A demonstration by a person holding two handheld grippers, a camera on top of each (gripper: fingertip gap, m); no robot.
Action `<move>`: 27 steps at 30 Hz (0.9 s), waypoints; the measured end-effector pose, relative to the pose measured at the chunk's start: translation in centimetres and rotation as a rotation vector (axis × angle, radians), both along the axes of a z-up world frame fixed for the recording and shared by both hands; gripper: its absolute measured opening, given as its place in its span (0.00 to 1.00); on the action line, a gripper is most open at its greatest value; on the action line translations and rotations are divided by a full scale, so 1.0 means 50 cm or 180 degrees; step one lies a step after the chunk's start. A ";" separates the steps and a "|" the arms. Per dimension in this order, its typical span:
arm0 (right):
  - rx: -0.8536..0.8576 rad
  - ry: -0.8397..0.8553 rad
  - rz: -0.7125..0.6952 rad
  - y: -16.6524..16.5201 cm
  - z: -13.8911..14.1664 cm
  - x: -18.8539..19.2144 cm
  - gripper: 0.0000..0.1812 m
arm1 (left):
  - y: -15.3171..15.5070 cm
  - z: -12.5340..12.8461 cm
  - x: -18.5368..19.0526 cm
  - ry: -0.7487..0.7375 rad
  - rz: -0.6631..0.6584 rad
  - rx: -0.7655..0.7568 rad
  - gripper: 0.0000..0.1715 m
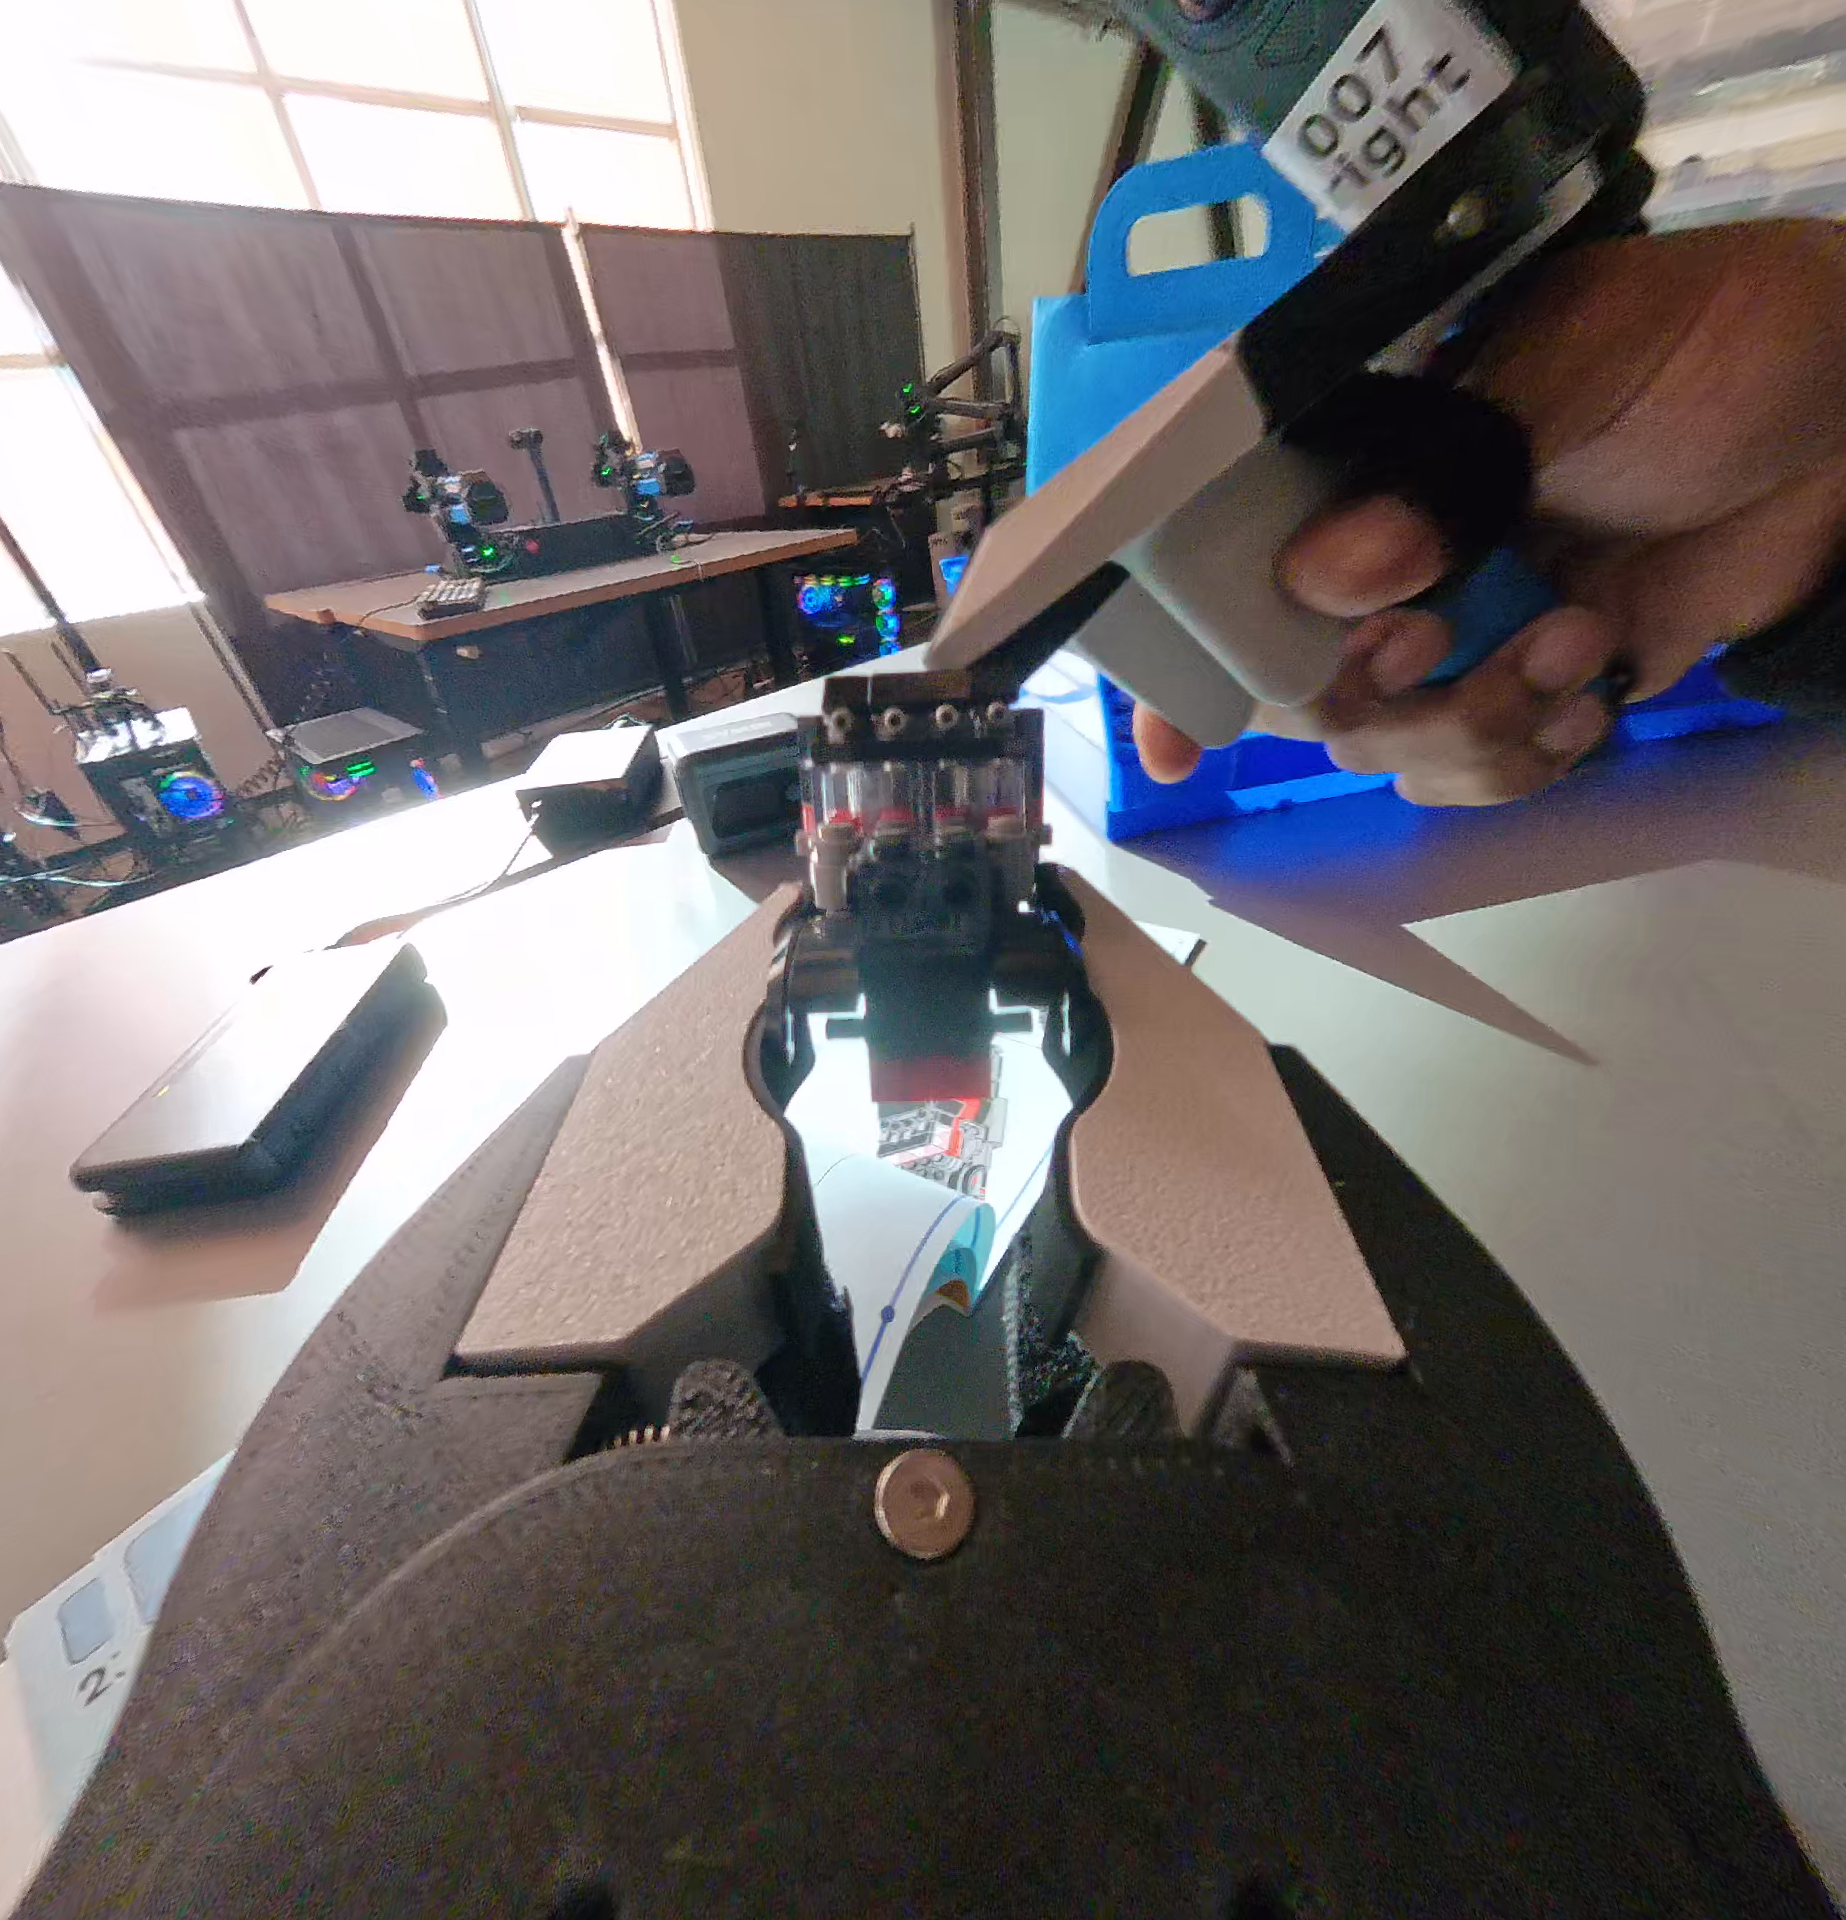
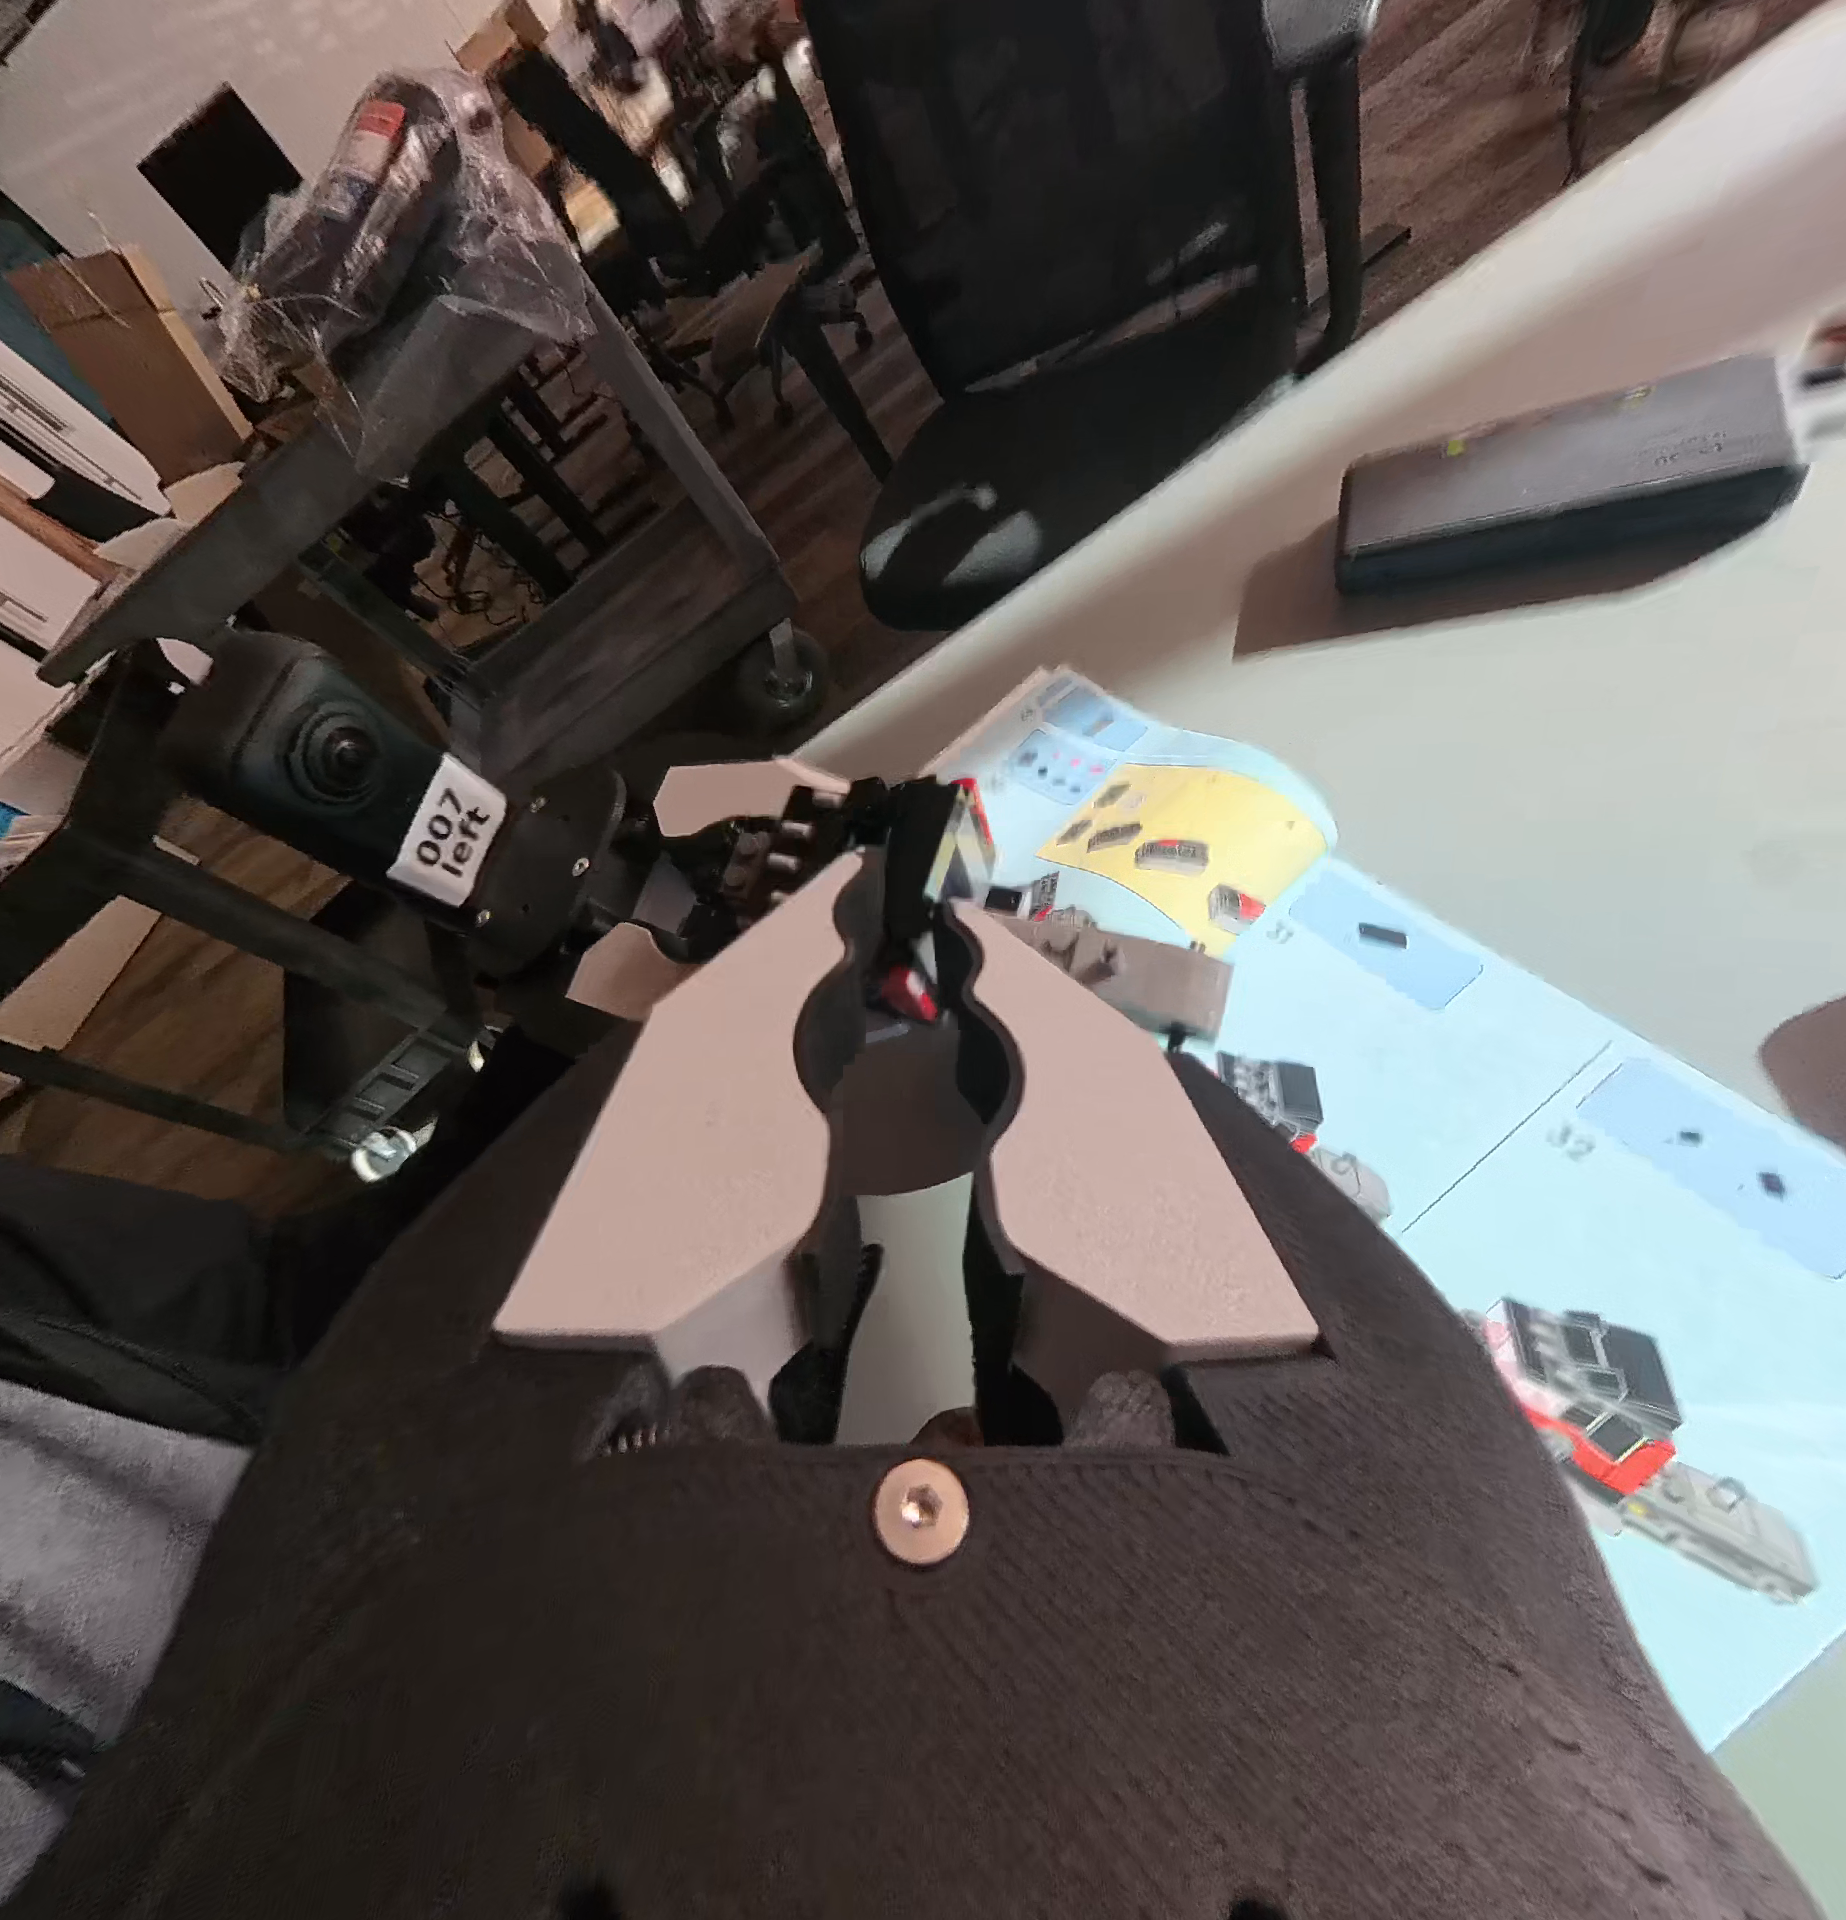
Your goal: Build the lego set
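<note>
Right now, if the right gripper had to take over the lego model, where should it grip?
Probably the black studded top bar, from above. The left gripper clamps the model's lower body on both sides, so only the upper end is free, and the bar's flat faces suit the right gripper.

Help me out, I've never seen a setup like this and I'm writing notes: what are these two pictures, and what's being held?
No robot: a person holds two hand tools with pincer fingers, each carrying a camera. One picture looks along the left gripper, which clamps a small black and red lego model above the table. The right gripper, squeezed by a hand, meets the model's top. The other picture looks along it. An open instruction booklet and a flat black case lie on the table.
</note>
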State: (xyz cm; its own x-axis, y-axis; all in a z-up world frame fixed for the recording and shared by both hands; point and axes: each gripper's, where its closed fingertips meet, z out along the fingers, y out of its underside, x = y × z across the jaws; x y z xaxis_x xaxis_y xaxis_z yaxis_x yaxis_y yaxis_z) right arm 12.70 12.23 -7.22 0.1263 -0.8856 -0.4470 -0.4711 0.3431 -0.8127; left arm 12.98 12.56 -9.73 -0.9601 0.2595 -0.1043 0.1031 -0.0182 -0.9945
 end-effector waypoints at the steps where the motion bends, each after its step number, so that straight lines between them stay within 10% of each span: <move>1: -0.0027 -0.0035 -0.0002 -0.001 0.003 -0.001 0.06 | 0.000 0.002 -0.001 0.0033 -0.0005 -0.0009 0.24; 27: 0.0251 -0.0248 -0.0131 0.019 0.021 0.014 0.13 | 0.005 0.015 0.006 0.0347 -0.0061 -0.0088 0.24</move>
